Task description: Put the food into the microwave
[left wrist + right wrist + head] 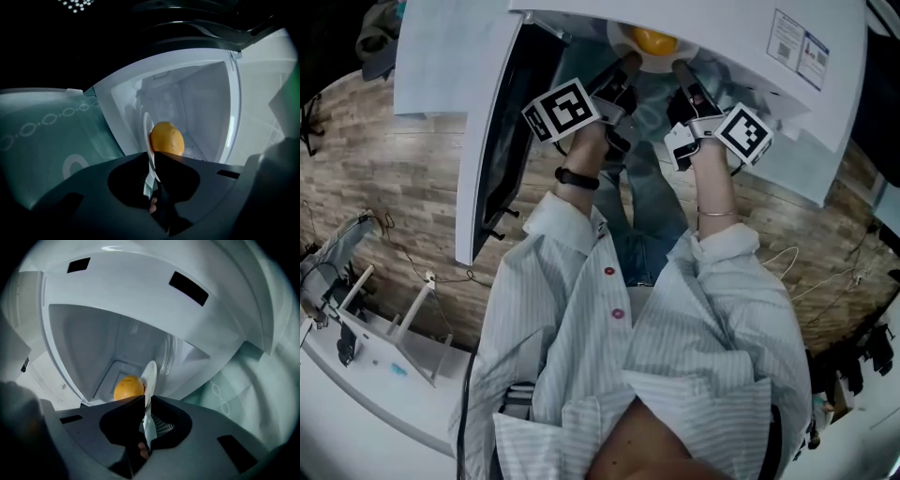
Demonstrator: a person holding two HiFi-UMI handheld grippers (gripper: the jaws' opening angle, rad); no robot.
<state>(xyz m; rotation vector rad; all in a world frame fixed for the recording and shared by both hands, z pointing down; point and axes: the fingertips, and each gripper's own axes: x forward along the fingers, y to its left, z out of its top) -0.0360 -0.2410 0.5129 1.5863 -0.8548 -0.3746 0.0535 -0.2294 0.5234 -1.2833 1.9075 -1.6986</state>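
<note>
Wooden floor [384,178] all round, a white rack [366,328] down at the lower left, and straight ahead the white microwave [722,37]. Its door [492,141] hangs swung open on the left side of the head view. The microwave's top edge cuts across that view and hides the far part of the load.

And here's the load: one white plate [619,37] carrying one orange [654,39], right at the mouth of the microwave. Two grippers are on it. The left gripper [623,70] has its jaws nipped narrow on the plate's near rim, and the rim stands edge-on between the fingers [136,180] in its own view. The orange sits just beyond the fingertips, touching the plate, with the white cavity behind it. The right gripper [682,70] pinches the same rim just beside, jaws equally tight, orange just past its tips too.

One watch [577,178] sits on the left wrist, and one thin bracelet [717,214] on the right. The striped sleeves [572,281] fill the foreground.
</note>
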